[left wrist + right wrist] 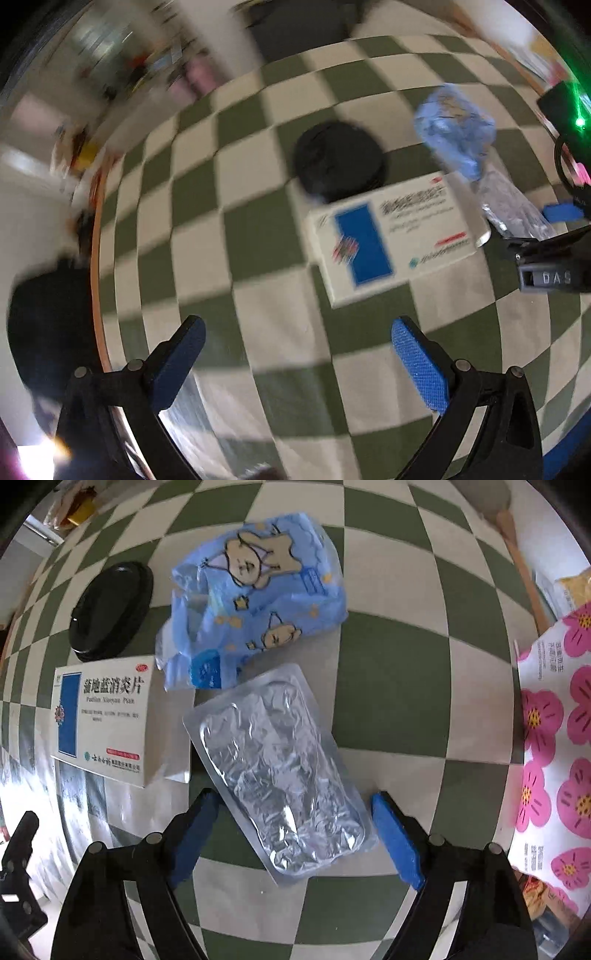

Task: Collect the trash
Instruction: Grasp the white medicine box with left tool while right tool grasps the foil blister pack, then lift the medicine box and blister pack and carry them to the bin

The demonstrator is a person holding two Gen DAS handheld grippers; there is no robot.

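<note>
Trash lies on a green-and-white checked cloth [388, 686]. A crumpled silver blister pack [280, 768] lies between the fingers of my right gripper [295, 801], which points down at it; the blue pads stand open on either side without pressing on it. Beyond it lie a blue wrapper with bear drawings [258, 602], a white and blue medicine box [107, 716] and a black round lid [110, 609]. My left gripper [297, 328] hangs open over bare cloth, just short of the medicine box [388, 243], with the lid [338, 162] and the wrapper [454, 125] farther off.
A white bag with pink flowers [554, 738] stands at the right, and a wooden handle [521, 565] lies behind it. The table's rim [96, 258] curves along the left of the left wrist view. Part of the left gripper's frame [18, 867] shows at the lower left.
</note>
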